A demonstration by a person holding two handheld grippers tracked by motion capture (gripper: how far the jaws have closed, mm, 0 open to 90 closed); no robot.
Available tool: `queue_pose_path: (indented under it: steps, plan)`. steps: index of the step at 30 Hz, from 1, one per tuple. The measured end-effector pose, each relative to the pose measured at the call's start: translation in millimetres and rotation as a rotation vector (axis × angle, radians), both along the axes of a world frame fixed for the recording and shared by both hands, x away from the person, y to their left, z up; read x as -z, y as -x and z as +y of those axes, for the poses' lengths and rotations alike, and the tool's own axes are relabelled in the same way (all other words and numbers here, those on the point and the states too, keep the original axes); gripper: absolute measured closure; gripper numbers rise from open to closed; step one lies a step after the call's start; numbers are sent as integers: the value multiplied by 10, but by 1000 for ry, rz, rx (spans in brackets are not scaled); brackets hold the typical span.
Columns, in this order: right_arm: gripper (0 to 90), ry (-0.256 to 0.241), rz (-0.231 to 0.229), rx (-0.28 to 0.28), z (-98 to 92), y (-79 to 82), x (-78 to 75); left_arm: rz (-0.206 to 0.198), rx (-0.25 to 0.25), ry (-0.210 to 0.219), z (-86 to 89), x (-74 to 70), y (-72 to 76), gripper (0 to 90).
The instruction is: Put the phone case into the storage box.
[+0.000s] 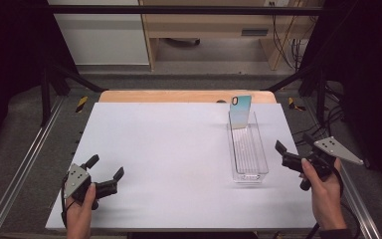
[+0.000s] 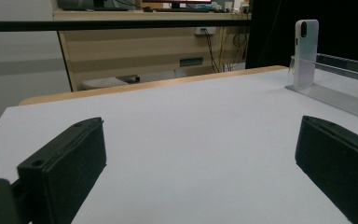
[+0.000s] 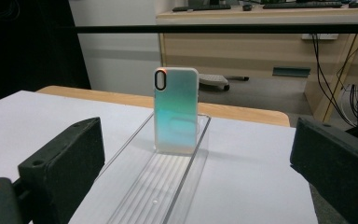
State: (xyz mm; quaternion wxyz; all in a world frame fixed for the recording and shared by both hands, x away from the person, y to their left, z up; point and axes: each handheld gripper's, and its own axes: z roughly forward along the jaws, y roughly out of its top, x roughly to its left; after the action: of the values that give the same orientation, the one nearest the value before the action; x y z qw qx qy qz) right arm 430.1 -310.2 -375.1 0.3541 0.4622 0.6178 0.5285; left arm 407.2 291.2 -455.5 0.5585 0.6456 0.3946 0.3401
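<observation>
standing upright at the far end of the clear tray (image 1: 248,167), the phone case (image 1: 240,111) sits right of centre on the tabletop (image 1: 169,149). your left gripper (image 1: 105,173) and right gripper (image 1: 292,143) both hold their fingers wide, empty.

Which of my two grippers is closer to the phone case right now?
The right gripper. It sits just beside the clear tray where the phone case stands upright at the far end. The left gripper is across the table, jaws open.
</observation>
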Motion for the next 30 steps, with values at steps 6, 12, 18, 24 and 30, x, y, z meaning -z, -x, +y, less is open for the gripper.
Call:
queue_pose_path:
  steps: [6, 12, 18, 24, 30]
  plan:
    - [33, 6, -8, -4, -25, 85, 39, 0, 2, -2, -3, 2, 7, 13]
    - [35, 10, -26, -5, -54, 156, 100, 2, 2, -4, -7, 5, 11, 13]
    - [35, 11, -40, -3, -67, 208, 168, -1, 4, -6, 0, 5, 43, 14]
    - [35, 7, -40, -11, -67, 248, 245, 0, 1, -7, 6, 8, 48, 14]
    - [35, 4, -49, -16, -74, 279, 319, 0, 2, -8, 8, 9, 48, 14]
